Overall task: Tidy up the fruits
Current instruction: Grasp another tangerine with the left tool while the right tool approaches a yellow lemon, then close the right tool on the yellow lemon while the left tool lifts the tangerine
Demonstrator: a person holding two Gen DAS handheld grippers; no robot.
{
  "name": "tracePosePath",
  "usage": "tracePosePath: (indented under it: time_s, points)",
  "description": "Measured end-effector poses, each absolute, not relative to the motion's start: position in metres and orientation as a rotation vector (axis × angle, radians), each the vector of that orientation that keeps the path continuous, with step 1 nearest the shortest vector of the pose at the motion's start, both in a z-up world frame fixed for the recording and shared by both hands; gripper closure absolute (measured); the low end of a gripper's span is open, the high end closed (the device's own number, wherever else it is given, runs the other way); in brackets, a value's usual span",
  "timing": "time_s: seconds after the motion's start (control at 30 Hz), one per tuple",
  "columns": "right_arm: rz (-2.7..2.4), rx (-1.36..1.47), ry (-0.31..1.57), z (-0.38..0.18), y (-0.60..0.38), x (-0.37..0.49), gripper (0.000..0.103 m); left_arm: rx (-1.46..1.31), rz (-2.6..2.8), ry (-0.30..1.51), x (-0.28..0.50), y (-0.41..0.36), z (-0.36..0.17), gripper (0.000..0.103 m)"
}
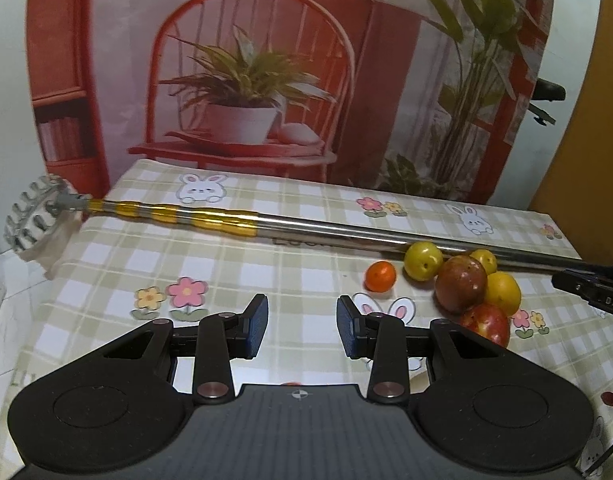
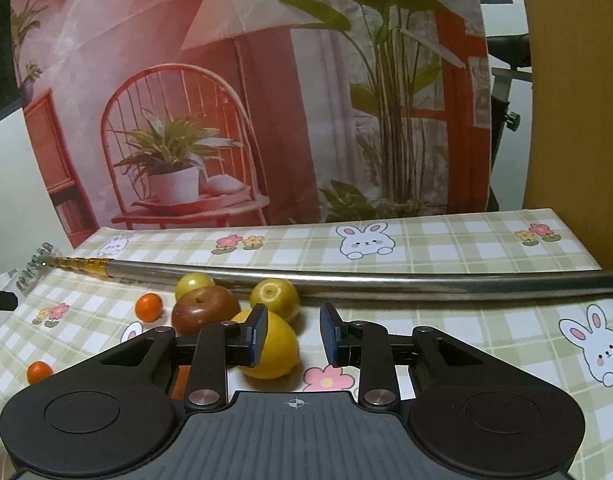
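Right gripper (image 2: 293,334) open, nothing held, low over the tablecloth (image 2: 466,248). Big yellow fruit (image 2: 280,354) sits just at its left pad, partly hidden behind that finger, not between the pads. Behind it a dark red apple (image 2: 204,312), two yellow-green plums (image 2: 275,295) (image 2: 192,283), all bunched close; contact unclear. One small orange (image 2: 149,307) just left of the bunch, another (image 2: 39,372) well apart, near the left edge. Long metal pole (image 2: 346,280) lies across the cloth right behind the fruit.

Left gripper (image 1: 302,326) also open and empty, over bare cloth. Fruit pile is off to its right: small orange (image 1: 381,276) nearest, then plum (image 1: 423,261), dark apple (image 1: 461,284), yellow fruit (image 1: 502,294), red apple (image 1: 486,324) at the front. Printed backdrop (image 1: 266,60) stands behind the table.
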State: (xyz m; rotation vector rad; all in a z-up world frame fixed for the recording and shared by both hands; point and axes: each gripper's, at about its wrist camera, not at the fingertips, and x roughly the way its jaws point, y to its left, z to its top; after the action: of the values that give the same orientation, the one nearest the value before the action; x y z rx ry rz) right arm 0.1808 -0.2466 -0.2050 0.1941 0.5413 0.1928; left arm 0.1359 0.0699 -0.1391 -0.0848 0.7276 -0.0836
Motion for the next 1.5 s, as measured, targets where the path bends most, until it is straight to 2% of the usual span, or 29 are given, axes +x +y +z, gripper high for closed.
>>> tracePosePath:
  time_s: [0.47, 0.8, 1.27, 1.37, 1.4, 1.5]
  points:
    - [0.193, 0.23, 0.555, -0.213, -0.251, 0.197, 0.075, -0.126, -0.187, 0.785, 0.197, 0.039, -0.163, 0.063]
    - [0.18, 0.249, 0.58, -0.221, -0.259, 0.198, 0.075, -0.282, -0.186, 0.841, 0.249, 0.017, -0.195, 0.063]
    - [0.18, 0.261, 0.604, -0.229, -0.264, 0.203, 0.075, -0.305, -0.223, 0.941, 0.272, 0.019, -0.23, 0.06]
    - [0.181, 0.262, 0.61, -0.231, -0.263, 0.203, 0.075, -0.288, -0.229, 0.939, 0.272, 0.017, -0.23, 0.063]
    - [0.184, 0.263, 0.612, -0.232, -0.263, 0.204, 0.075, -0.286, -0.233, 0.936, 0.272, 0.017, -0.23, 0.067]
    - [0.196, 0.263, 0.608, -0.233, -0.262, 0.203, 0.074, -0.249, -0.247, 0.921, 0.269, 0.012, -0.228, 0.068]
